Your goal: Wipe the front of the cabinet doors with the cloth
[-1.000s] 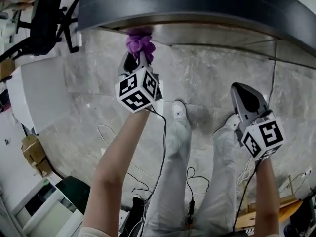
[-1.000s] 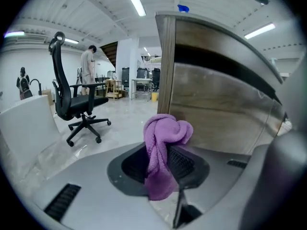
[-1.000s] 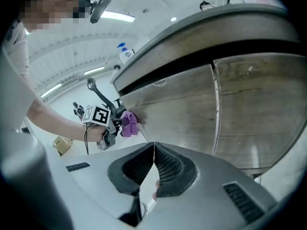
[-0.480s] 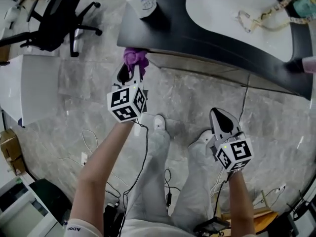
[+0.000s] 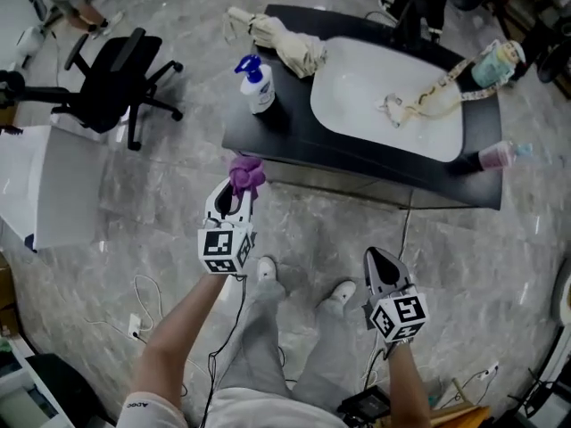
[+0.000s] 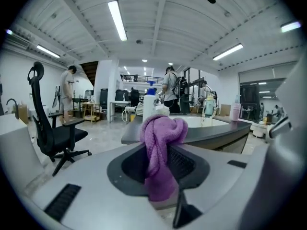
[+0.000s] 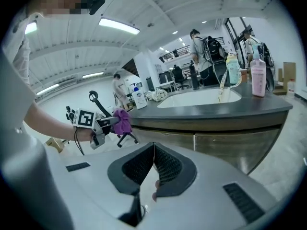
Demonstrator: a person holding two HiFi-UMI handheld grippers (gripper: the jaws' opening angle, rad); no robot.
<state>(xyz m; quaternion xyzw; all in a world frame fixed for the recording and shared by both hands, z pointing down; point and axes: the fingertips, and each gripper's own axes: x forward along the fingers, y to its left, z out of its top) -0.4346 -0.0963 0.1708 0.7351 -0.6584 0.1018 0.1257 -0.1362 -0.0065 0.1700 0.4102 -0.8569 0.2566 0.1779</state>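
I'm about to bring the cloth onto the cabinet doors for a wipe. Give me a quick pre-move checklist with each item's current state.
1. Cloth secured in left gripper: ok, fingers shut on it.
2. Cloth touching cabinet doors: cannot tell; it sits near the counter's left corner.
3. Right gripper shut and empty: ok.
4. Right gripper apart from the door fronts: ok.
5. Spray bottle upright on the counter: ok.
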